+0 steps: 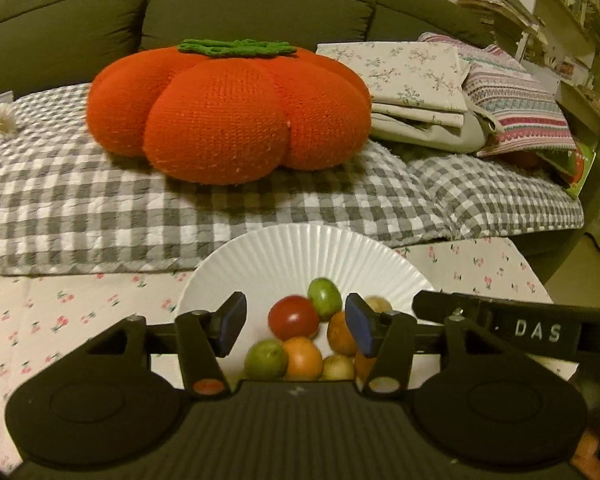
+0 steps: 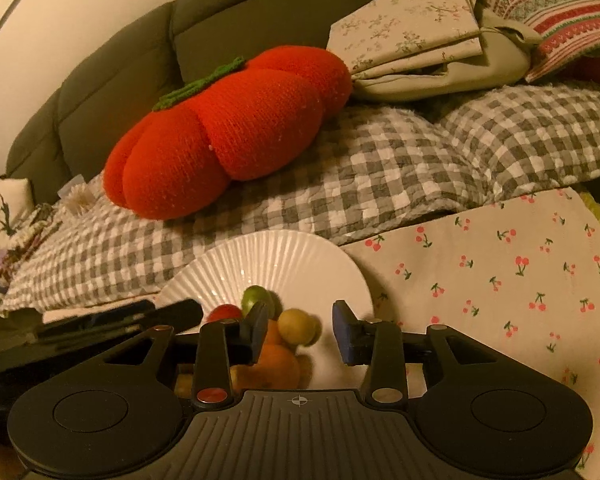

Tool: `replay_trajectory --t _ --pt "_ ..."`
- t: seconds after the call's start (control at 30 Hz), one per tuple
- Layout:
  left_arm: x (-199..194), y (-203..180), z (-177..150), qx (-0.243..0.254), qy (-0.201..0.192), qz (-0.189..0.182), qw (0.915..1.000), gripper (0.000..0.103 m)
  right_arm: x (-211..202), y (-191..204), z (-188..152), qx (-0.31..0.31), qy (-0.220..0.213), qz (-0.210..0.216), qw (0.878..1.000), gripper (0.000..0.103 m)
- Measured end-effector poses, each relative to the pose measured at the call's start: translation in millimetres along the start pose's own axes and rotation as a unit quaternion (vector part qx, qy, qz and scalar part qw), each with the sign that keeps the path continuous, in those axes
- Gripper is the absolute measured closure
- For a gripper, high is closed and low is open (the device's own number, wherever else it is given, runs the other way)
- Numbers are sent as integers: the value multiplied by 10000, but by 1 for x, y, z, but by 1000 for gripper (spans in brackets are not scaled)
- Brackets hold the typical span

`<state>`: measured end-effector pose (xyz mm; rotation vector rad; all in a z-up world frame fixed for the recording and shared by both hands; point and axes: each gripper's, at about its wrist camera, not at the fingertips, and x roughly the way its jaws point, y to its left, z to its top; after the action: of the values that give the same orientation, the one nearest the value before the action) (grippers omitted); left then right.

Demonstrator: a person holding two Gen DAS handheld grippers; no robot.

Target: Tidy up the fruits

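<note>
Small fruits lie heaped on a white fluted plate (image 1: 300, 252) set on a cherry-print cloth (image 1: 60, 320), as two handheld grippers hang over the pile. In the left wrist view, a red fruit (image 1: 293, 317) sits near the plate's middle, a green fruit (image 1: 324, 298) just behind it, a second green fruit (image 1: 266, 359) and an orange fruit (image 1: 303, 358) on the plate's near side, with more orange and pale yellow pieces touching them. The left gripper (image 1: 296, 326) has its blue-padded fingers spread wide above the heap, pinching nothing. The right gripper (image 2: 302, 330) likewise has its fingers apart over the plate's near edge; a yellow fruit (image 2: 298, 326), slightly blurred, shows in the gap between them, and whether it rests on the pile or is in motion cannot be told. Beyond the plate, a knitted red tomato cushion (image 1: 228, 112) rests on a grey checked quilt (image 1: 100, 208), with folded linens (image 1: 416, 88) beside it.

Judging by the gathered fruit, the collecting looks well advanced: every fruit in sight is on the plate, none on the cloth around it. Whether sorting by kind remains, or other fruit waits out of view, cannot be told.
</note>
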<state>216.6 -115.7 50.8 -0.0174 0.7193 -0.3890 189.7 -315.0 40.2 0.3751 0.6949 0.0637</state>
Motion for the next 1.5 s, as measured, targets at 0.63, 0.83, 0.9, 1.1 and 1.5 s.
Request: replay_trajectory --t 0.63,0.83,0.9,1.1,1.5 --pt "-107 3 -46 -290 -228 601 9975 33 -93 57 -42 -645 -215 -212 9975 64" --pt "-135 0 -65 -422 -288 711 9962 33 -124 62 -62 -521 -337 -230 9978 64" --pt "-145 -2 -72 -413 -328 729 9959 33 -134 65 -69 -566 -376 -301 9972 64" --pt "-178 2 -93 -411 -526 1062 9921 30 -164 73 -92 -604 -578 -311 9960 50" --pt "-215 15 -125 -505 -607 1374 9874 24 -187 98 -119 -1045 -589 -304 9923 25"
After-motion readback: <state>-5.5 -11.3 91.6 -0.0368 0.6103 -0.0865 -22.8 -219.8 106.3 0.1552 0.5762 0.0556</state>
